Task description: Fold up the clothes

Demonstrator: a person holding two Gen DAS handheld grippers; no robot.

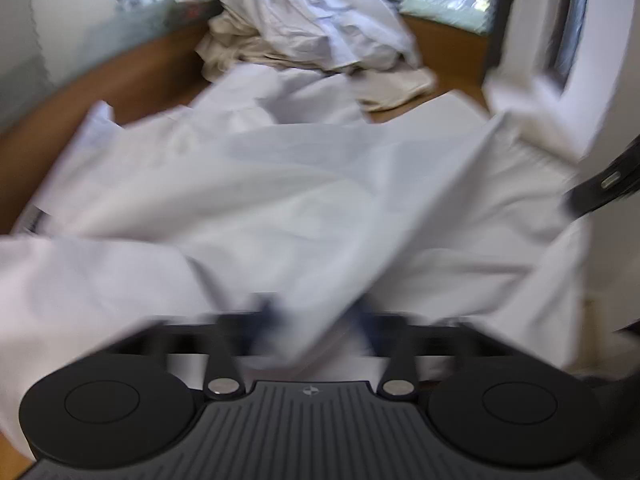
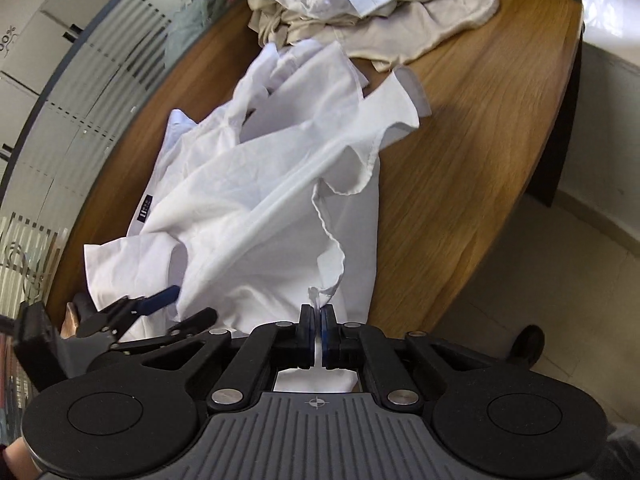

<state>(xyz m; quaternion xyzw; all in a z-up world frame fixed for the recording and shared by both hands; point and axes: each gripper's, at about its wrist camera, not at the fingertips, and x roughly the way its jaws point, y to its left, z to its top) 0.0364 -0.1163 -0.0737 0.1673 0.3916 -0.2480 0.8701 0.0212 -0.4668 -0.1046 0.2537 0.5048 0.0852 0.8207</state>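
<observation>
Right gripper [image 2: 319, 322] clamped on hem of white shirt [image 2: 256, 200] — shirt spread ahead on table [image 2: 480, 128]. Left gripper [image 1: 312, 320] closed on shirt fold, view blurred. Clothes pile [image 2: 360, 4] seen beyond shirt.

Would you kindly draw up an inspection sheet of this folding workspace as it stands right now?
Surface: wooden table, its bare wood showing to the right of the shirt.
Job's things: white shirt spread crumpled in front, a dark label near its left edge.
Clutter: pile of clothes, white and cream, heaped at the table's far end.
Grippers: right gripper shut on the shirt's hem; left gripper shut on the shirt's edge, blurred in its own view.
Cables: nothing seen.
Surroundings: frosted glass partition on the left; pale tiled floor to the right; a dark shoe by the table's edge.
</observation>
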